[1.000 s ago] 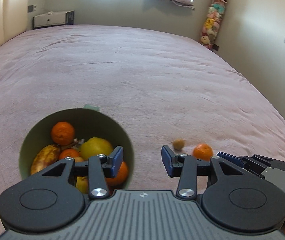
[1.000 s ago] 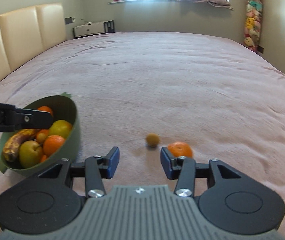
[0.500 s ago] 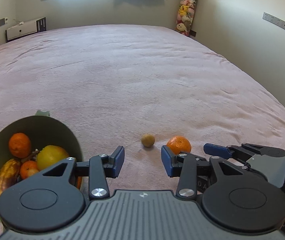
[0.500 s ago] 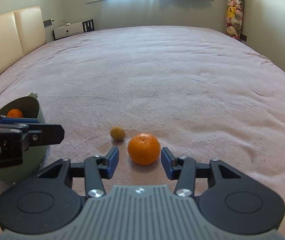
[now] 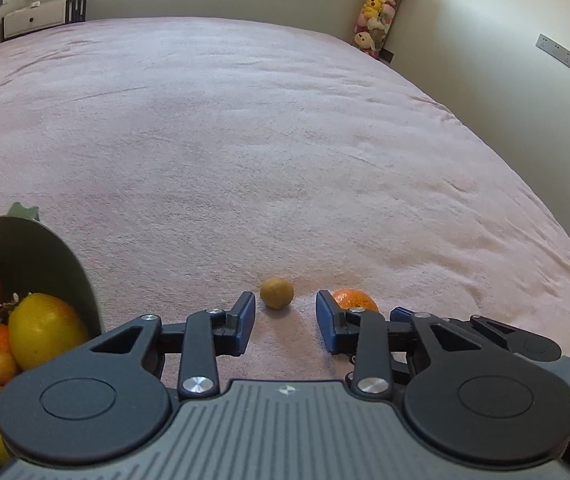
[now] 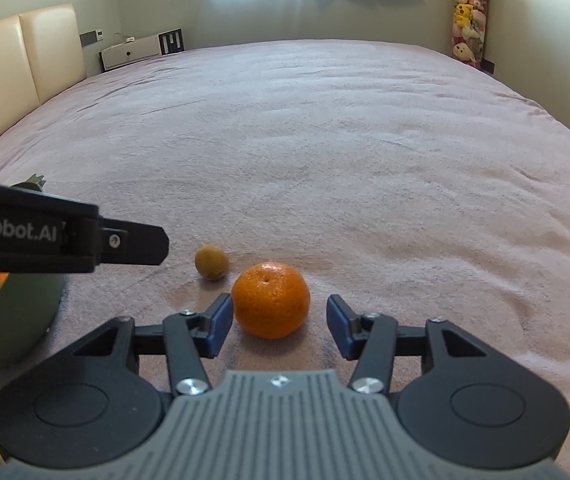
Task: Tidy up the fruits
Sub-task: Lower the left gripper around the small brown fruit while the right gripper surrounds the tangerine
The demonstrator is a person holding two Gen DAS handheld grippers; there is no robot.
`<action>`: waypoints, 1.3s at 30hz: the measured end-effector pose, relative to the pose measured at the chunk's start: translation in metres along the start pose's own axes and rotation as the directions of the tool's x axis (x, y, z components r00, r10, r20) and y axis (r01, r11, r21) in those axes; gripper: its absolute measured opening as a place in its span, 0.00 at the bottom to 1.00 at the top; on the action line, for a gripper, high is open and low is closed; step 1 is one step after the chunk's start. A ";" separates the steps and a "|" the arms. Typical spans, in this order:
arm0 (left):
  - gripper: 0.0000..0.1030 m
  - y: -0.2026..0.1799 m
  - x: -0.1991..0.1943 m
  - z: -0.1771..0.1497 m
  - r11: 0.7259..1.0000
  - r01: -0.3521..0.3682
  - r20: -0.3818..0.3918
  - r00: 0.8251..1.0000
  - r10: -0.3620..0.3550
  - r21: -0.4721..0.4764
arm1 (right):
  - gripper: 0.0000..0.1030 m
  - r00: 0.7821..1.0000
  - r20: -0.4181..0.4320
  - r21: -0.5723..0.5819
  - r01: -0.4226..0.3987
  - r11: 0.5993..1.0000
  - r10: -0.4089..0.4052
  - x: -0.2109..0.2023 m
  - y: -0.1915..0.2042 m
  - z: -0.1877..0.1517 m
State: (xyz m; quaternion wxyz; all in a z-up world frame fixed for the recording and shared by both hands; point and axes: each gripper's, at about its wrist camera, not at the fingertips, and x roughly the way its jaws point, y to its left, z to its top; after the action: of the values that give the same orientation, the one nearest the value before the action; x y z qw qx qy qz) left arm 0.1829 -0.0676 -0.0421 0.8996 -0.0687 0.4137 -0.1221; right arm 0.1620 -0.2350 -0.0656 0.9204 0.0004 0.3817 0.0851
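Fruits lie on the pink bed [image 6: 365,140]: left, a green bowl [image 6: 13,320] already full; then a small brown kiwi [image 5: 276,292] ahead of the open left fingers [image 5: 245,322]; right, a round orange mandarin [image 6: 270,300] between the open right fingers [image 6: 219,324]. Next, I judge, closing on it.

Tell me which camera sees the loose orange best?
The right wrist view: the orange sits whole and close, just ahead of the open right gripper. In the left wrist view only its top peeks over a gripper finger.
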 end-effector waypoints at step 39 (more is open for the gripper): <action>0.29 0.016 0.065 -0.002 0.993 0.061 -0.030 0.997 -0.065 -0.104 | 0.46 0.998 -0.054 -0.017 0.015 1.000 -0.016 0.032 0.010 0.004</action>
State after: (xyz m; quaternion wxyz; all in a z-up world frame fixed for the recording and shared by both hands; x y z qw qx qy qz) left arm 0.2251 -0.0699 -0.0946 0.8835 -0.1262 0.4319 -0.1300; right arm 0.1853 -0.2197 -0.0849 0.9103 -0.0125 0.4057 0.0808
